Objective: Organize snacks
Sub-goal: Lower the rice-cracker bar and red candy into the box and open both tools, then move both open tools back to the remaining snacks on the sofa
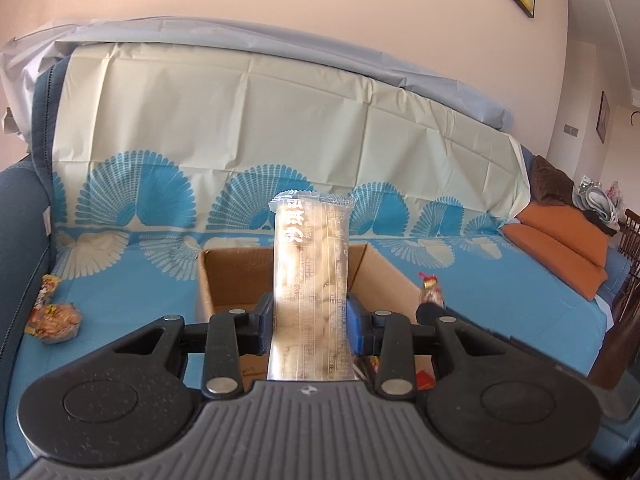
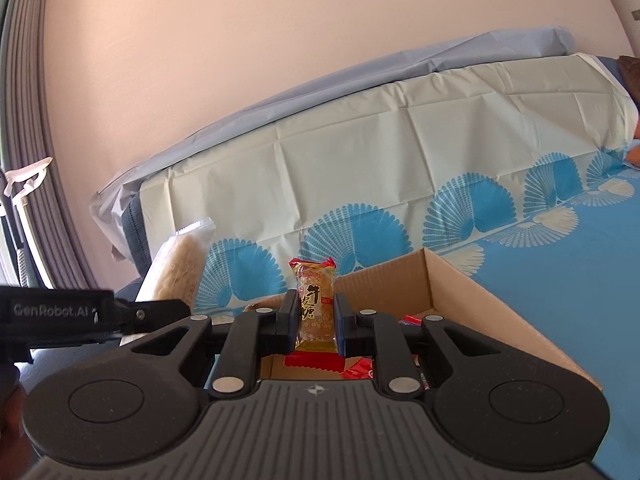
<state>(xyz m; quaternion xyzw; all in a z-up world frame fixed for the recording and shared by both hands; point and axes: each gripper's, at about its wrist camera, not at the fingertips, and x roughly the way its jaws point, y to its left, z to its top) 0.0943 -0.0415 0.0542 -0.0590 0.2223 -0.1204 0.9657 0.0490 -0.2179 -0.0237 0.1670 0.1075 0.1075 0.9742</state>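
Left wrist view: loose snack packs at 9 o'clock on the sofa cover; left gripper pinches a long clear pastry pack over the cardboard box. Right gripper pinches a nougat candy above the same box. Step: carrying both to box; next, lower and let go inside

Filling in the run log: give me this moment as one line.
left tongs: shut on long clear snack pack | right tongs: shut on small candy pack | both above cardboard box
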